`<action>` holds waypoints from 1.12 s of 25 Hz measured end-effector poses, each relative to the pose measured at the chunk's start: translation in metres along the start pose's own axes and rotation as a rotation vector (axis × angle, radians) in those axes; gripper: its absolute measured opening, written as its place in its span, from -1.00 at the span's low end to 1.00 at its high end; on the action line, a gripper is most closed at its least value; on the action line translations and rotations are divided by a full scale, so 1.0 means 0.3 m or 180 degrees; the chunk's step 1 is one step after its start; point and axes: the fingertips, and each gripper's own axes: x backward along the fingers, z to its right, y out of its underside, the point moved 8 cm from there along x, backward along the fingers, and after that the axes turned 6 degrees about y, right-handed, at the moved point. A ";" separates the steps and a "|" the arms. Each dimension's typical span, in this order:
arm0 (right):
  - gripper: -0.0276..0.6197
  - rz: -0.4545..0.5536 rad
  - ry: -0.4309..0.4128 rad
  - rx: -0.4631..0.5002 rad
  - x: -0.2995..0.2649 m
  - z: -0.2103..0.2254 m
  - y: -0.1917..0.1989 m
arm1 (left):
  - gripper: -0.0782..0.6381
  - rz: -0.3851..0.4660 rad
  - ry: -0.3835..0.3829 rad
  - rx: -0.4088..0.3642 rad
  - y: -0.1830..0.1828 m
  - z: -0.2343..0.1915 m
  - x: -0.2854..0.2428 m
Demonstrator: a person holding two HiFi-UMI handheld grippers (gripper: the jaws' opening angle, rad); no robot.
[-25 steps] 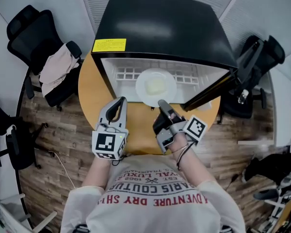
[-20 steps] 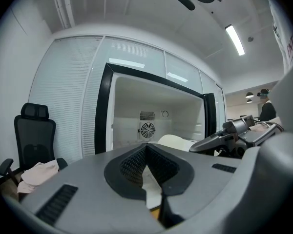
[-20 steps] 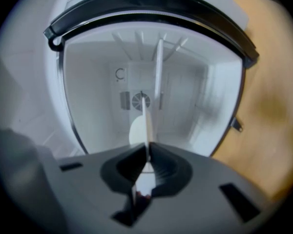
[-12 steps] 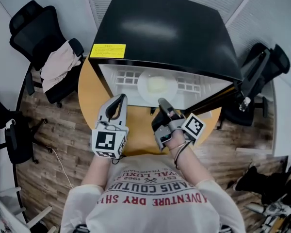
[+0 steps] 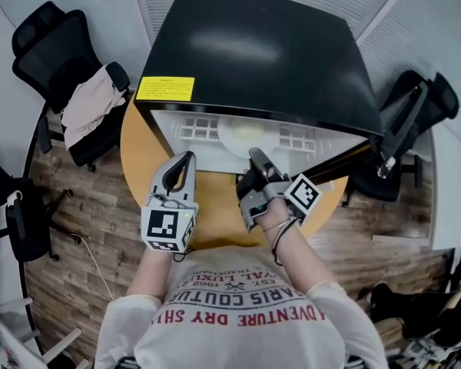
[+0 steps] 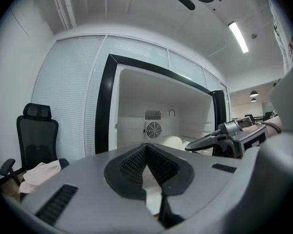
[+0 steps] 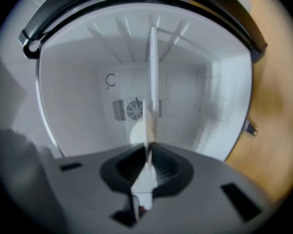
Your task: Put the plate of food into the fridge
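A white plate point(image 5: 250, 135) with a pale lump of food lies on the shelf inside the open black fridge point(image 5: 253, 52). In the right gripper view the plate point(image 7: 154, 82) shows edge-on. My right gripper point(image 5: 255, 156) is at the plate's near rim. Its jaws have just been opening, and the rim stands between them in the right gripper point(image 7: 147, 152) without being pressed. My left gripper point(image 5: 188, 158) is shut and empty, hovering left of the plate before the fridge opening. From the left gripper point(image 6: 146, 147) I see the plate point(image 6: 173, 141) and the right gripper point(image 6: 205, 141).
The fridge stands on a round wooden table point(image 5: 142, 148), its door point(image 5: 346, 160) swung open to the right. An office chair with a cloth point(image 5: 88, 102) stands at the left, another chair point(image 5: 415, 106) at the right. A fan point(image 6: 154, 129) sits in the fridge's back wall.
The plate has gone deeper into the fridge, under its top edge. Both grippers have moved towards the fridge opening.
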 end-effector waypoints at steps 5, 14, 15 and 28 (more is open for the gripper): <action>-0.64 0.0051 -0.0048 -0.0061 -0.024 0.009 -0.008 | -0.71 -0.0022 -0.0010 0.0003 0.005 -0.009 -0.006; -0.52 0.0066 0.0009 -0.0037 -0.056 0.014 -0.022 | -0.71 -0.0086 -0.0010 0.0003 0.017 -0.015 -0.005; -0.52 0.0065 -0.0002 -0.0045 -0.057 0.013 -0.021 | -0.71 -0.0087 -0.0008 0.0000 0.017 -0.015 -0.005; -0.48 0.0246 0.0146 0.0257 0.021 -0.001 -0.014 | -0.71 -0.0123 0.0063 -0.0032 0.018 0.024 0.010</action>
